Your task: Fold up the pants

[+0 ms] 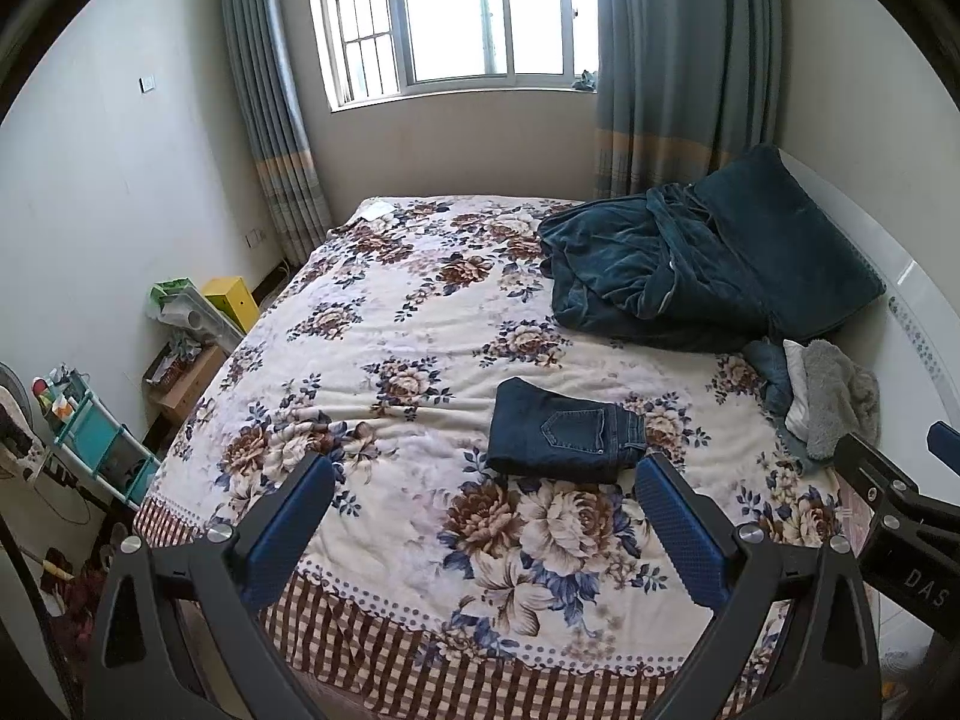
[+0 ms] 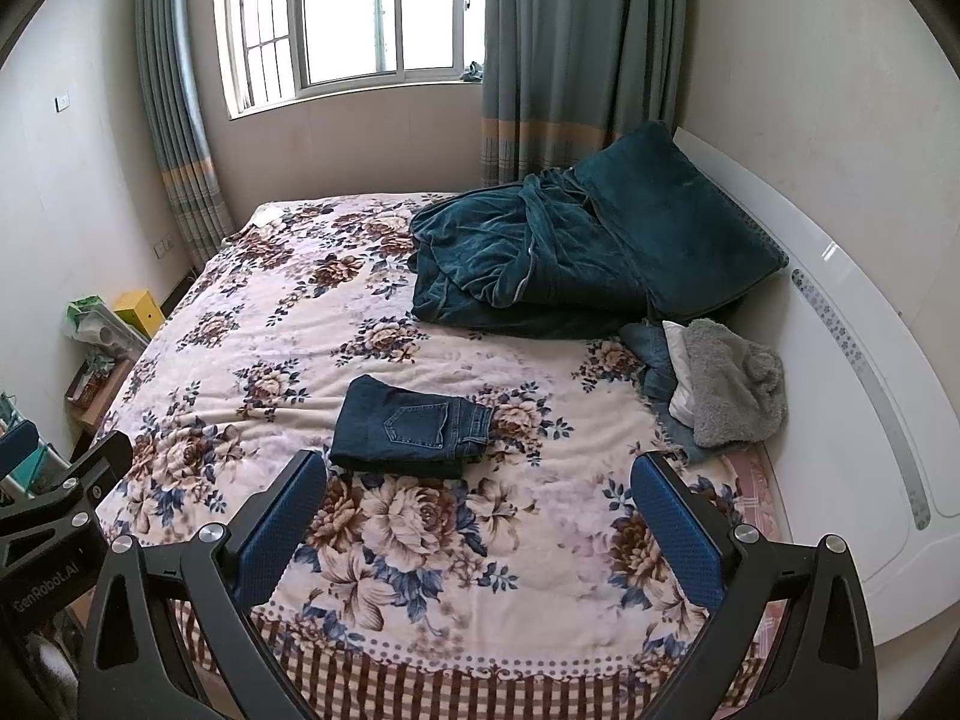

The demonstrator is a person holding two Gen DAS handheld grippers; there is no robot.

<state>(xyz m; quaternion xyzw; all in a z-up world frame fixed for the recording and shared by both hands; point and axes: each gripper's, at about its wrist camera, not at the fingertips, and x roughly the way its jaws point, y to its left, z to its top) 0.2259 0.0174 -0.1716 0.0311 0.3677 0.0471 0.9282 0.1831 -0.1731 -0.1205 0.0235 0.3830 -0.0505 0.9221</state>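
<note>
A pair of dark blue jeans [image 1: 564,429] lies folded into a small rectangle on the floral bed cover [image 1: 390,324], back pocket up. It also shows in the right wrist view [image 2: 411,426]. My left gripper [image 1: 485,480] is open and empty, held above the bed's near edge, short of the jeans. My right gripper [image 2: 479,477] is open and empty too, held back from the jeans and to their right. Part of the right gripper shows at the right edge of the left wrist view [image 1: 900,498].
A dark teal blanket and pillow [image 2: 576,252] are heaped at the head of the bed. A grey towel and other clothes [image 2: 720,384] lie by the white headboard [image 2: 852,360]. Boxes and a rack [image 1: 108,420] stand on the floor to the left. A window is behind.
</note>
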